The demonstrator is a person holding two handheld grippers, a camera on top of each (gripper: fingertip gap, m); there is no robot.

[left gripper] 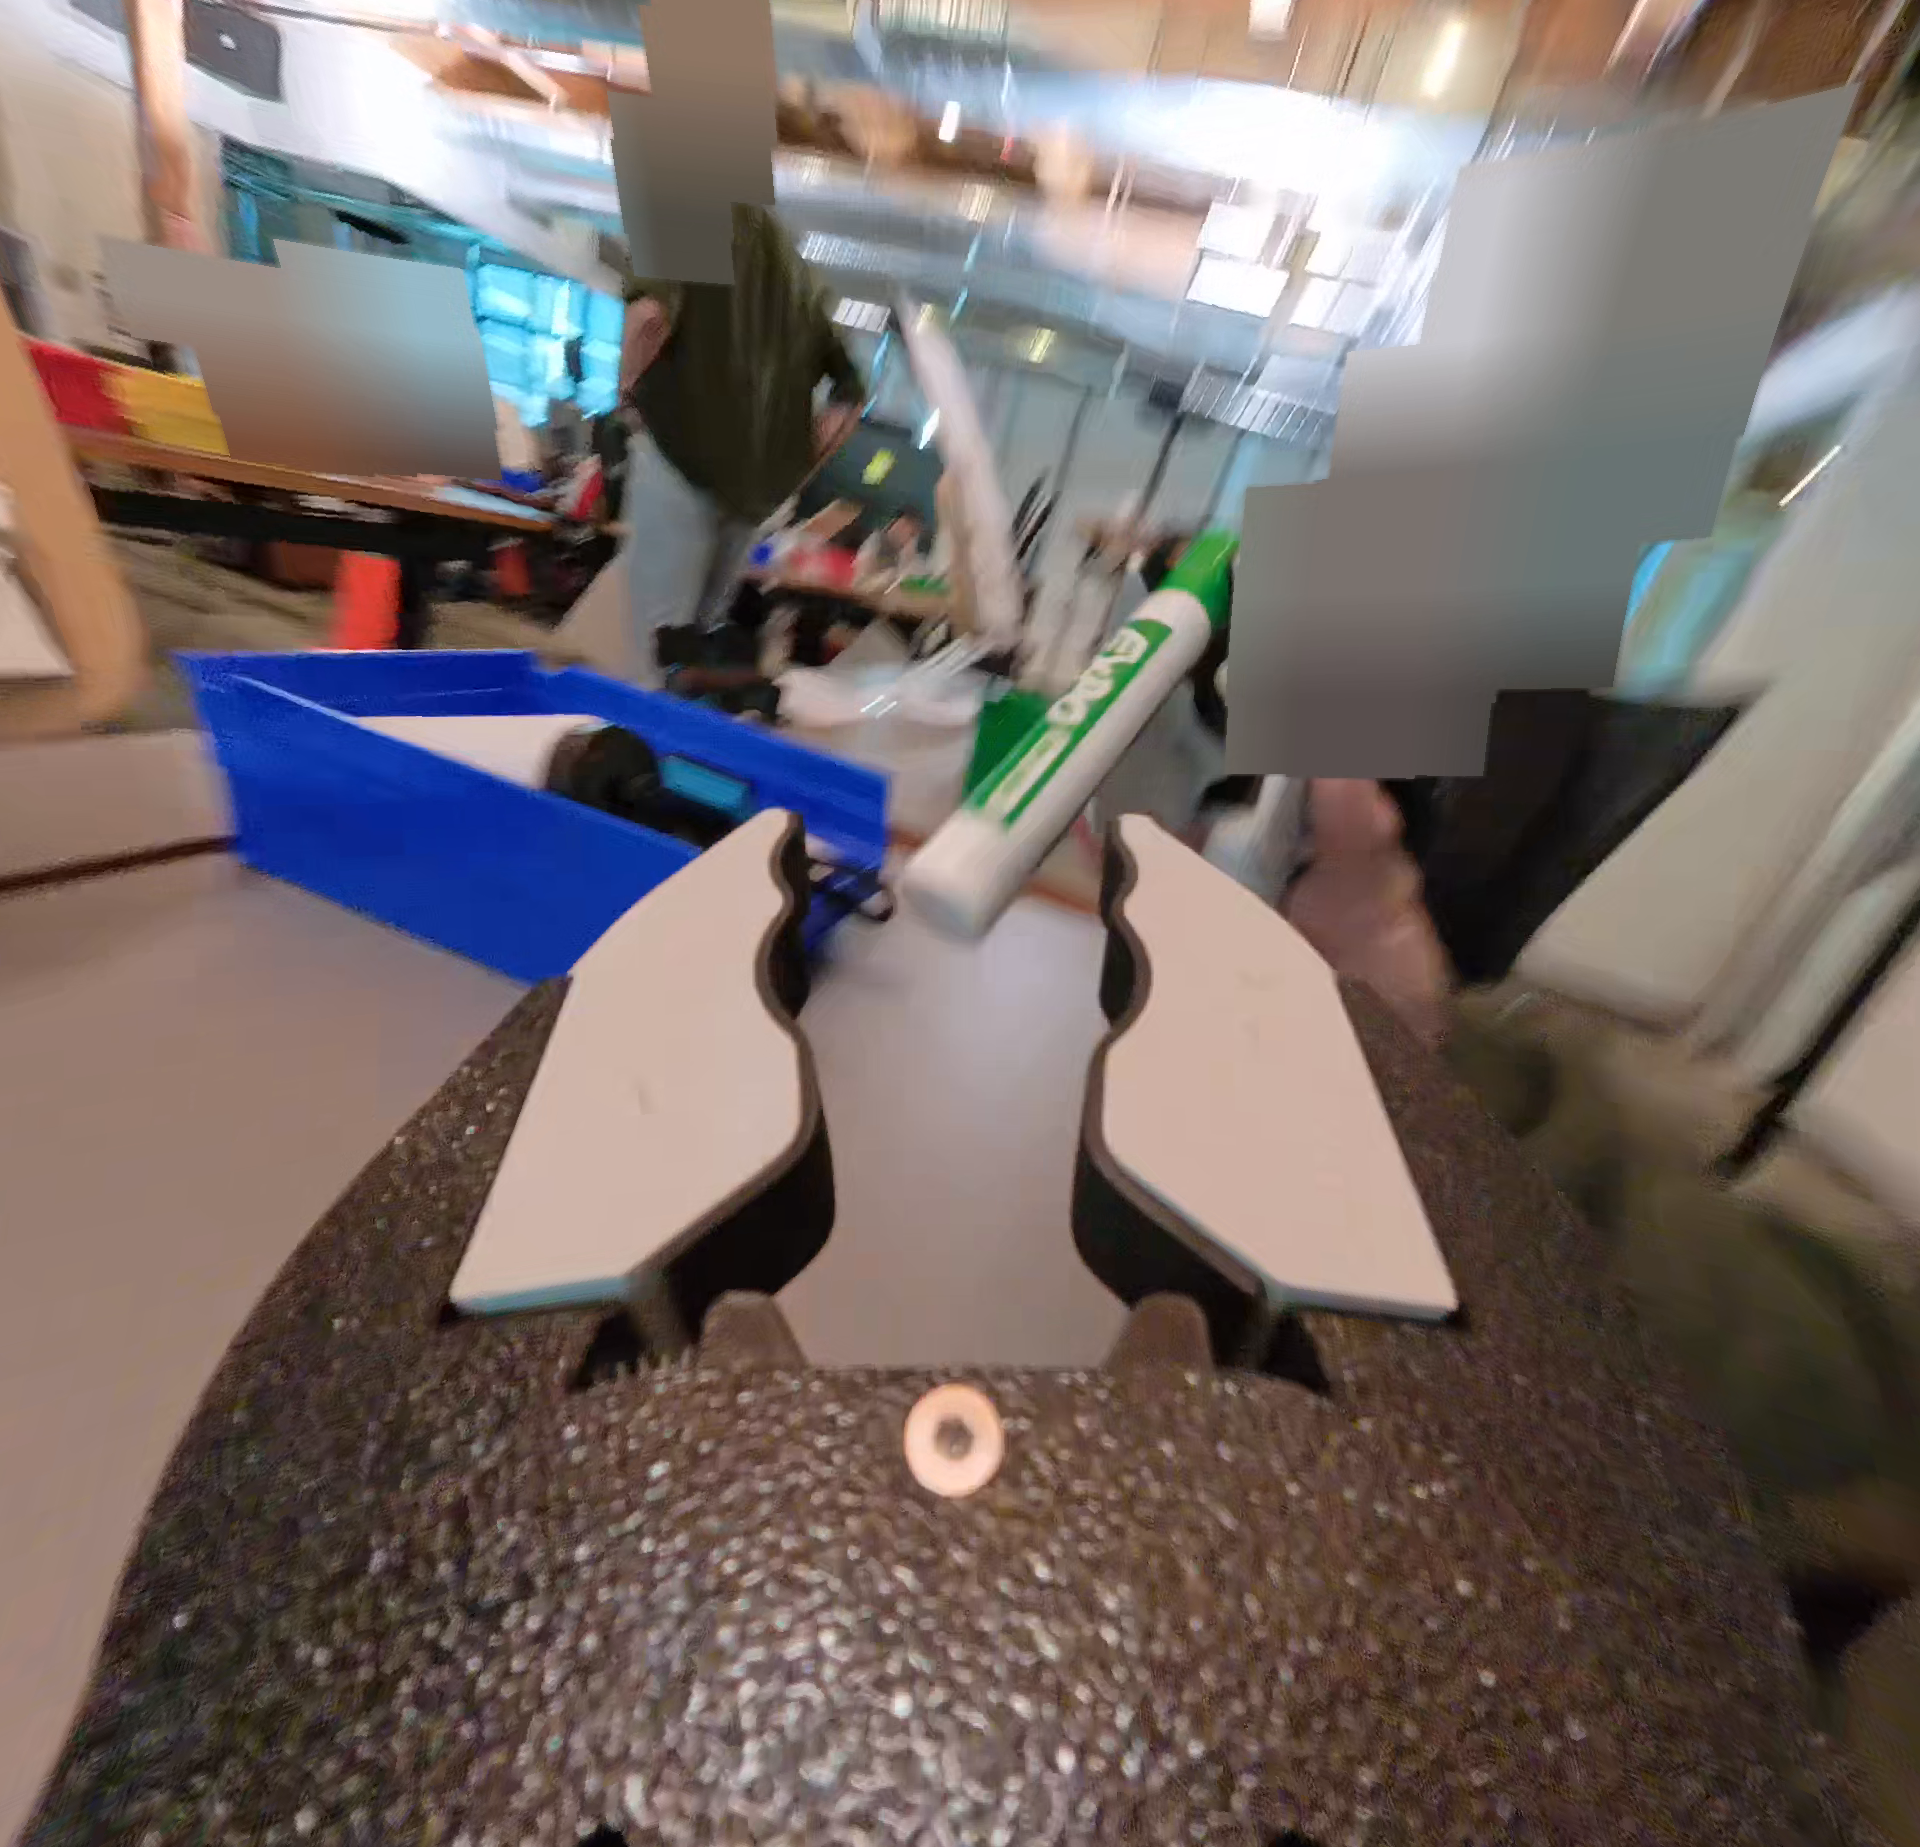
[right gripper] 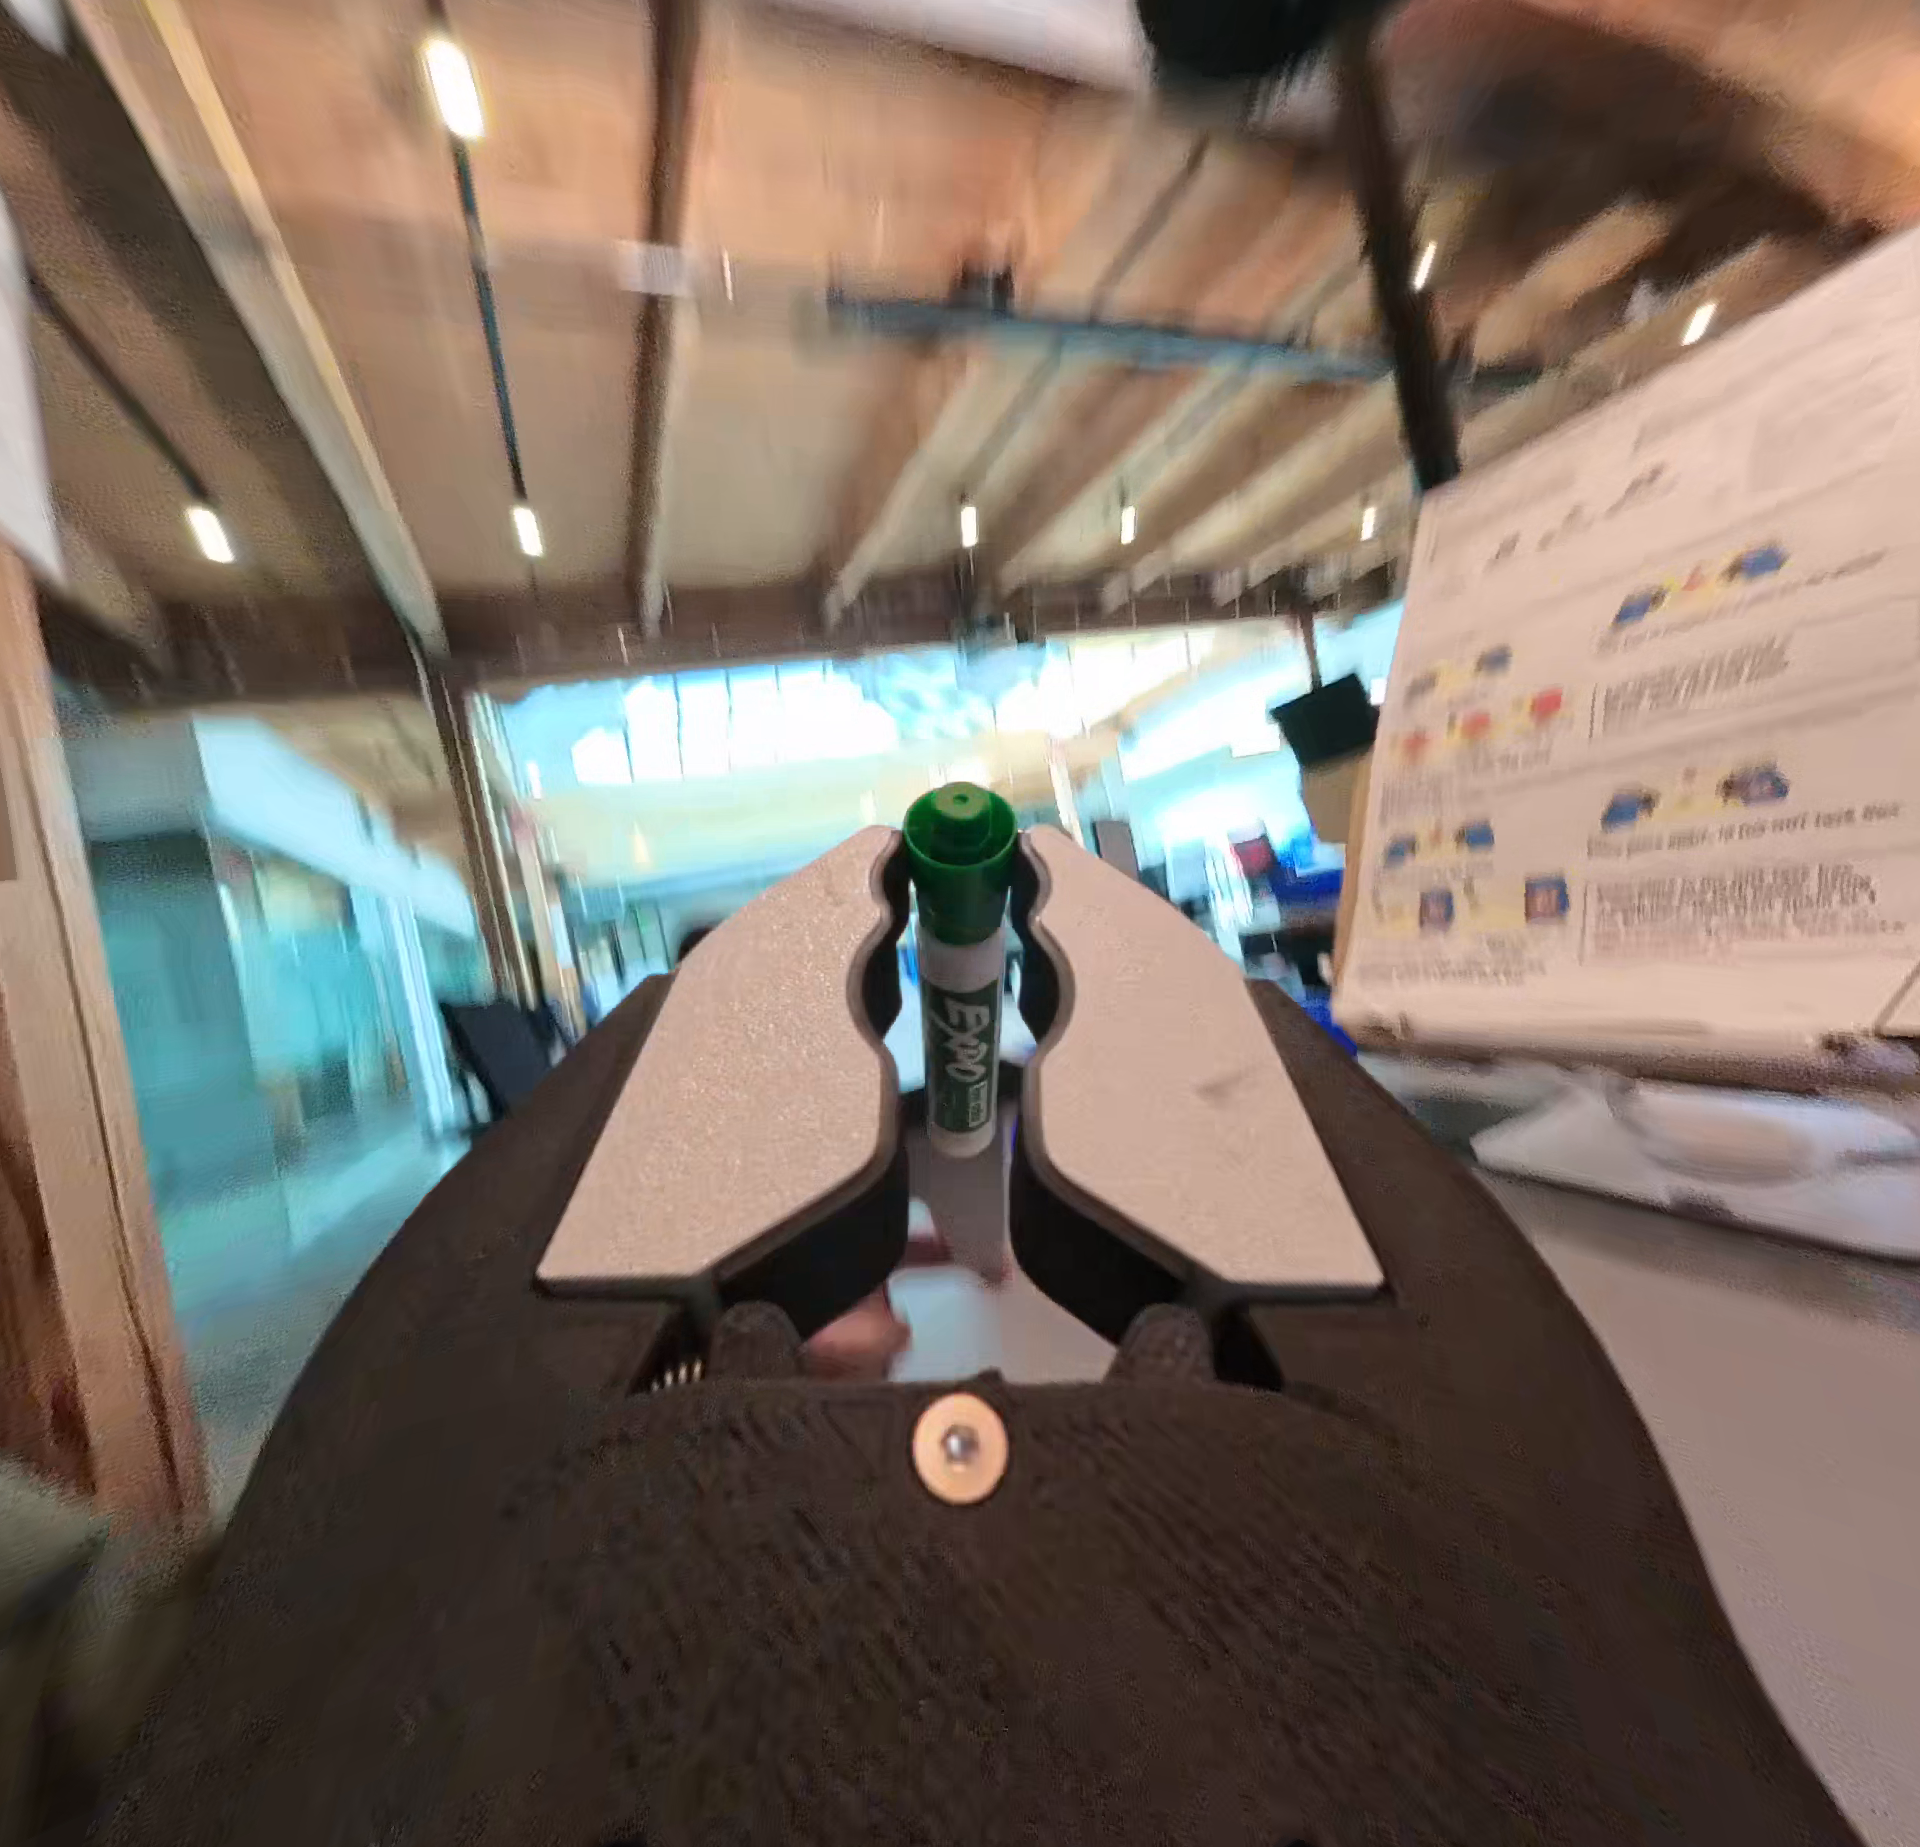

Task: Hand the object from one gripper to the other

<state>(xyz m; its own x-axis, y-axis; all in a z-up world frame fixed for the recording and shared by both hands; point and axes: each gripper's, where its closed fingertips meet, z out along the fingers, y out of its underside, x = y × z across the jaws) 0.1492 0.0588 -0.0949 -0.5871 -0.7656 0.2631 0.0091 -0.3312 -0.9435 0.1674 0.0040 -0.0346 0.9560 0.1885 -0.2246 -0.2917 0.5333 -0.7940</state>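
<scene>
My right gripper [right gripper: 958,847] is clamped on the green dry-erase marker [right gripper: 958,976], cap end up between the tips at frame centre. My left gripper [left gripper: 951,847] is spread, nothing in it; the marker [left gripper: 1049,748] sits tilted just past its tips. Blue bin [left gripper: 436,821] on the grey table [left gripper: 208,1070], centre left behind.

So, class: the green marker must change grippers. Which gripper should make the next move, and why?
Left. The left gripper is open and empty, with the marker's white end just beyond its fingertips. The right gripper is shut on the marker, so it need only hold steady.
</scene>
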